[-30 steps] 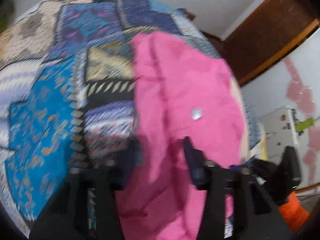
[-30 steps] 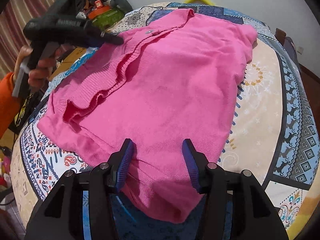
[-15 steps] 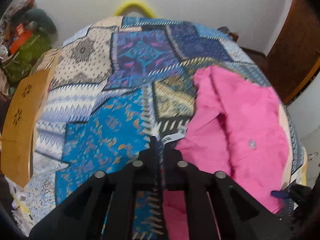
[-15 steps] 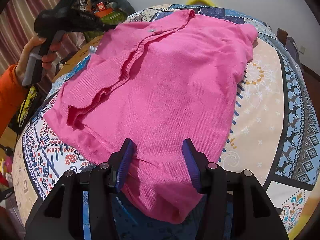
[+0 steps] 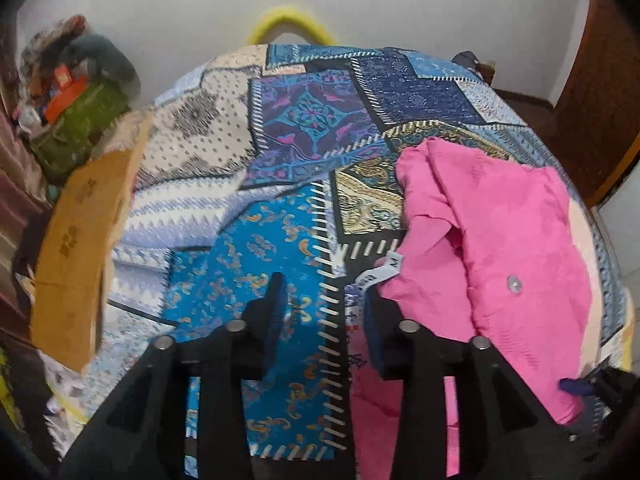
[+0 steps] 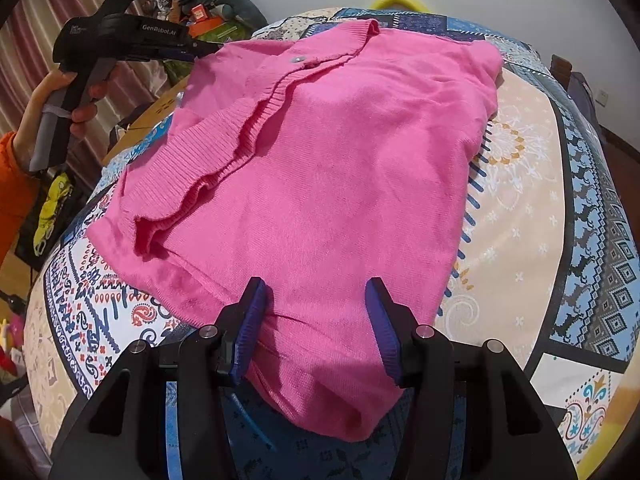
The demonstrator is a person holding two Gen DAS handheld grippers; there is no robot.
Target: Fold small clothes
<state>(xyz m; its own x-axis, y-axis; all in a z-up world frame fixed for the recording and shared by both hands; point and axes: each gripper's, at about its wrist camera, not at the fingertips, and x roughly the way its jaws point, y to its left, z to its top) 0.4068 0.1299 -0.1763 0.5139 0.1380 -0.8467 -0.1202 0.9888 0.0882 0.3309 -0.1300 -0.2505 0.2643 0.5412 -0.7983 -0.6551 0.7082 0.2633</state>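
Off my left side stands a brown cardboard sheet (image 5: 80,248), leaning at the edge of the bed, with a heap of clutter (image 5: 68,100) piled behind it against the wall. My left gripper (image 5: 326,300) points down at the patchwork bedspread (image 5: 248,248); its jaws are opening, and only the blue patterned cloth of the spread shows between them, nothing held. Its right finger sits just beside the near edge of the pink cardigan (image 5: 500,248), close to a small white label (image 5: 380,272) that sticks out from the knit. From the right wrist view, my left hand (image 6: 76,96) grips the handle of that tool at the far left, my orange sleeve (image 6: 12,184) below it, and the tool's tips reach the cardigan's far left corner.

The cardigan lies spread over the middle of the bed, ribbed button band rumpled along its left side, one pale button (image 6: 297,58) near the collar. To its right the bedspread shows cream and blue panels. A yellow curved bar (image 6: 394,0) rises behind the bed's far edge.

My right gripper (image 6: 316,316) is half open over the cardigan's near hem. The pink knit bunches up between the blue pads (image 6: 252,320), but I cannot tell whether they press on it.
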